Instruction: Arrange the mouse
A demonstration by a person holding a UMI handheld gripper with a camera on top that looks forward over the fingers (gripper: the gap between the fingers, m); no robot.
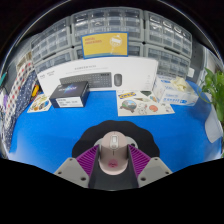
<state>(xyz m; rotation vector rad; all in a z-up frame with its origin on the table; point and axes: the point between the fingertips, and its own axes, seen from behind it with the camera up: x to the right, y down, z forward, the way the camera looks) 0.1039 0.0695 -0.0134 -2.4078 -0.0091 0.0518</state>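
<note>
The mouse point(115, 148) lies between the two fingers of the gripper point(115, 160), on a dark round mouse mat point(100, 132) that rests on the blue table point(60, 130). Its pale grey body points away from the camera, nose toward the far side of the mat. The purple pads point(90, 157) stand close along both of its flanks, so the fingers look drawn in to about the mouse's width and seem to have it held, though whether they truly press it or merely flank it while it sits on the mat is hard to tell. A hold at the sides like this would let the mouse be slid or turned without tipping.

Beyond the mouse, across the table, a white keyboard box point(98, 72) stands upright, printed with a keyboard and a mouse, probably the packaging this one came from. Beyond the mouse and to its left lies a small dark box point(69, 94); beyond and to its right, printed leaflets point(143, 103) lie flat. Behind the white box, stacked clear storage bins point(120, 30) line the wall. Green leaves point(215, 92) show far off to the right of the mouse.
</note>
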